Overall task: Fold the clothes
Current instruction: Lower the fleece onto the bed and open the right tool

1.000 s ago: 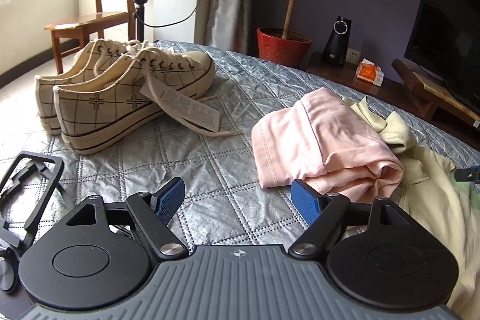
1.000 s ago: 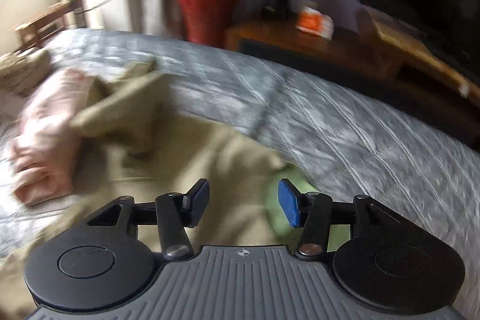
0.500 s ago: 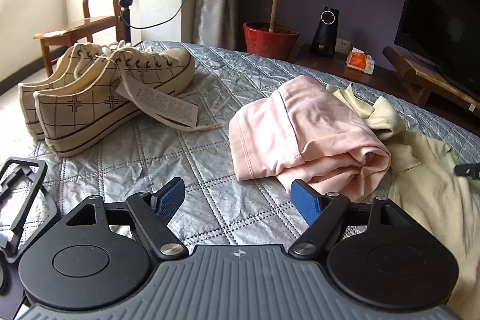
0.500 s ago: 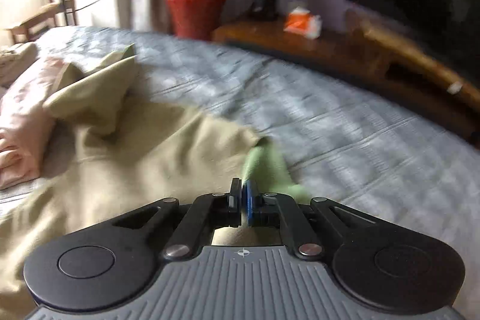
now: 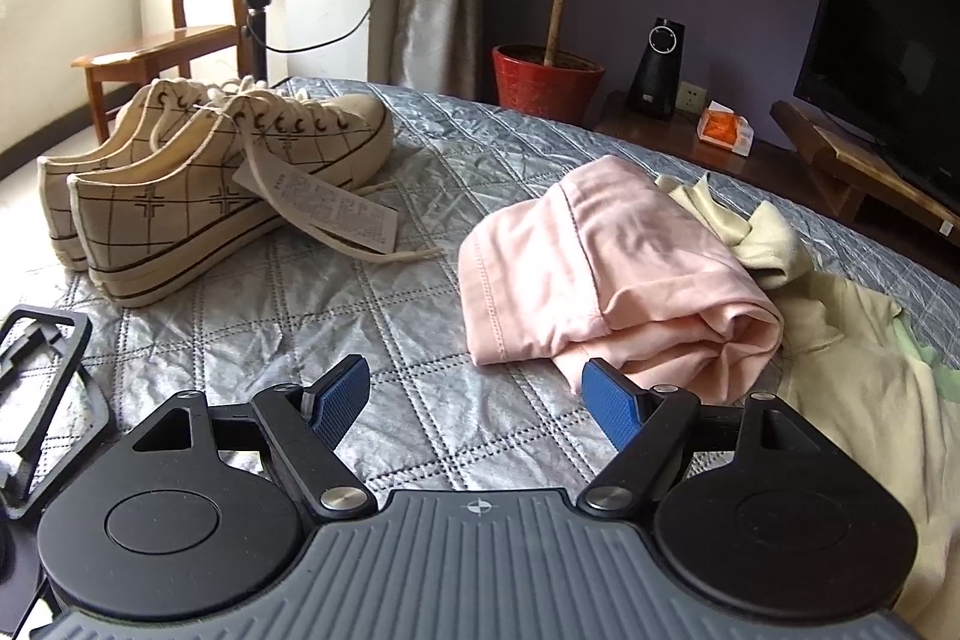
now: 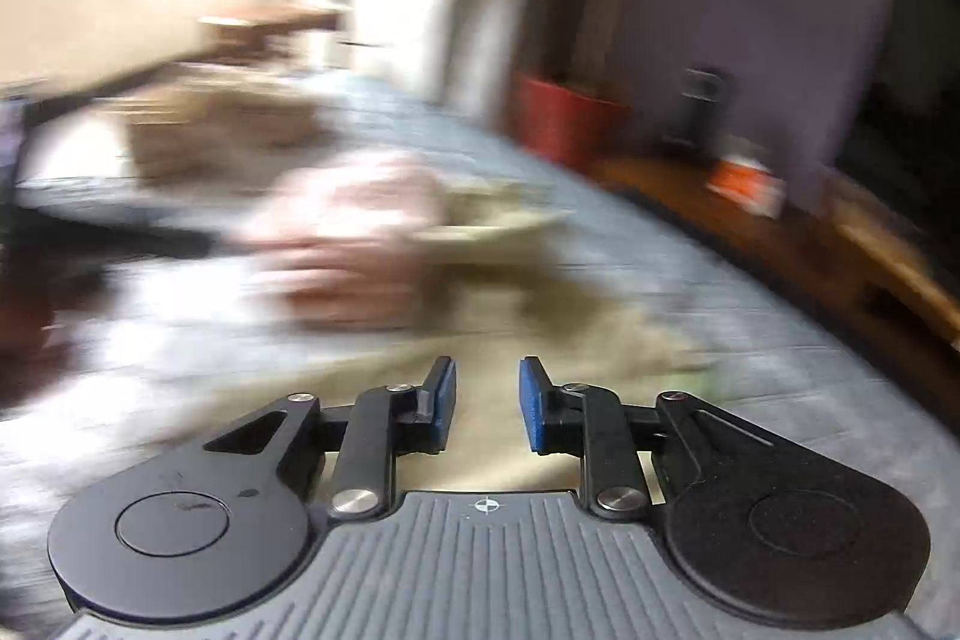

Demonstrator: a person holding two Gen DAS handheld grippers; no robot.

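Black frame (image 5: 36, 388): lay at the near left edge of the bed, beside the left gripper
Sneakers (image 5: 210, 184): a checked cream pair with a paper tag (image 5: 324, 211), stood toward the far left corner of the bed
Quilted bedspread (image 5: 372, 316): silver-grey, carried everything; bare between the sneakers and the clothes
Left gripper (image 5: 474, 400): released, blue pads spread wide with nothing between them, low over the bedspread at the near edge, the right pad just short of the pink bundle
Pink garment (image 5: 576, 274): mid-bed, loosely rolled and bunched rather than squared, its open end facing the near edge
Cream garment (image 5: 858, 388): spread toward the right side of the bed, one bunched part tucked behind the pink one, a pale green trim (image 5: 918, 346) at its right edge
Right gripper (image 6: 486, 400): released, pads parted with a narrow gap and no cloth in it, over the cream garment (image 6: 540, 340); its view was heavily blurred
Step in hand: judged as a reach between grasps, both grippers empty; neither garment lay neatly folded
Next move calls for: a pinch on a single layer at a hem or corner, probably of the cream garment, without catching the pink bundle lying against it
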